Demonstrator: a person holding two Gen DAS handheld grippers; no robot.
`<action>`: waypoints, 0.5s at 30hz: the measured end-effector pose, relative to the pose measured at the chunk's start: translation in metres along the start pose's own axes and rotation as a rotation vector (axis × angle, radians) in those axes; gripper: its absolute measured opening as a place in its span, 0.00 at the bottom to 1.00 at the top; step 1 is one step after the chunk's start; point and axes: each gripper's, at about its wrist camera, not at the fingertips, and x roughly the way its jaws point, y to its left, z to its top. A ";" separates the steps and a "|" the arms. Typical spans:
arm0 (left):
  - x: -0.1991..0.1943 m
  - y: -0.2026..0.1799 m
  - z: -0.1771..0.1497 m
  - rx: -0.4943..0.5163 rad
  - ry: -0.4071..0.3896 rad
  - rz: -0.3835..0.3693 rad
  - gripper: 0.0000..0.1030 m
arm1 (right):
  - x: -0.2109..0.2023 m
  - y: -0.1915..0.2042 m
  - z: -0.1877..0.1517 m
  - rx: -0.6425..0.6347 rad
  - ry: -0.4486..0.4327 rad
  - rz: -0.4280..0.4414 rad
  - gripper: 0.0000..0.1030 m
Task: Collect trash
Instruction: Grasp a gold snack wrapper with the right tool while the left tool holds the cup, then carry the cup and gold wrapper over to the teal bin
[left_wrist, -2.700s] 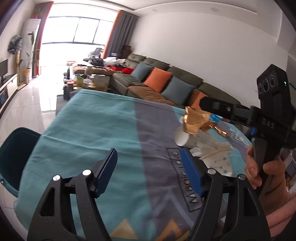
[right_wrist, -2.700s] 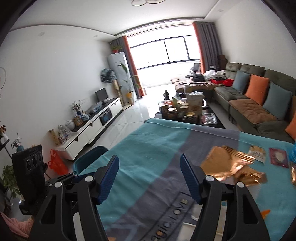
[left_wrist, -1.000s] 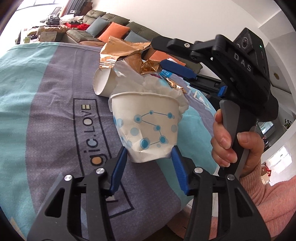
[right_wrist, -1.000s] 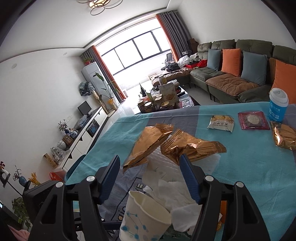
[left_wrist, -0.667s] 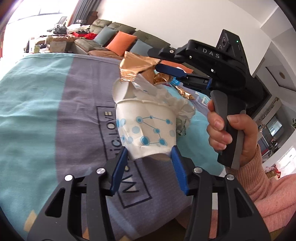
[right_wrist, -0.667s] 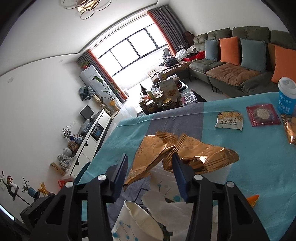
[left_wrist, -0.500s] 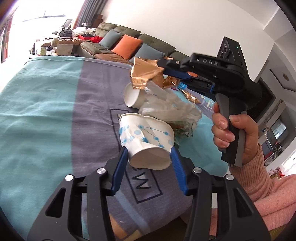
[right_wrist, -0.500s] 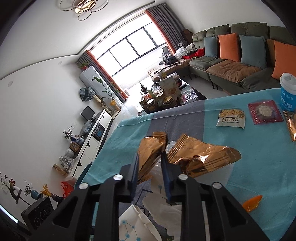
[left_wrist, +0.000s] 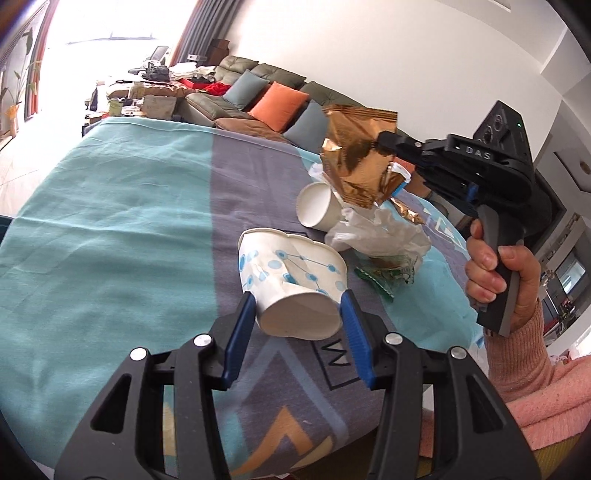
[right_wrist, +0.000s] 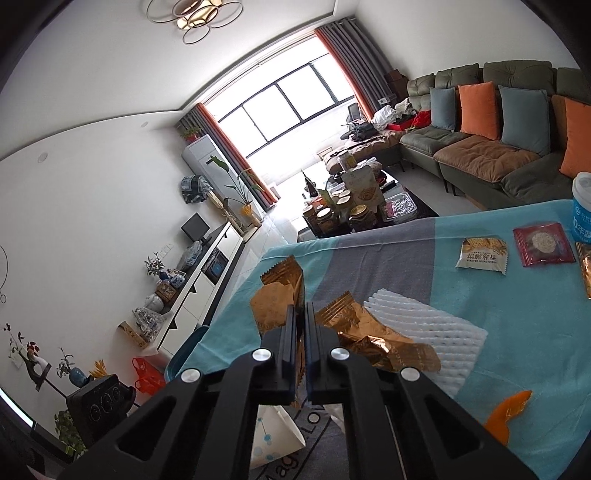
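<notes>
The worktop, draped in a teal and grey cloth, carries a small heap of litter that serves as the landmark here: a crumpled white bag with a plain paper cup lying on its side just beside it and a green wrapper tucked against its near edge. On the near side of that heap, lifted off the cloth, the left gripper has its jaws clamped on the base of a crushed paper cup with blue dots, mouth pointing away. Above the heap, the right gripper has its jaws pinched shut on a gold foil wrapper, which hangs clear of the pile; a second gold wrapper and a white foam net lie just beyond. The step in hand looks like gathering: both pieces are picked up. Next, I judge, each needs carrying to a bin without loosening the thin foil.
</notes>
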 end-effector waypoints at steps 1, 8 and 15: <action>-0.002 0.002 0.000 -0.003 -0.004 0.007 0.46 | 0.000 0.003 0.000 -0.007 -0.001 0.004 0.03; -0.020 0.019 0.002 -0.025 -0.040 0.055 0.46 | 0.007 0.020 -0.003 -0.043 0.024 0.041 0.04; -0.036 0.041 -0.001 -0.058 -0.069 0.115 0.46 | 0.036 0.035 -0.019 -0.083 0.115 0.044 0.05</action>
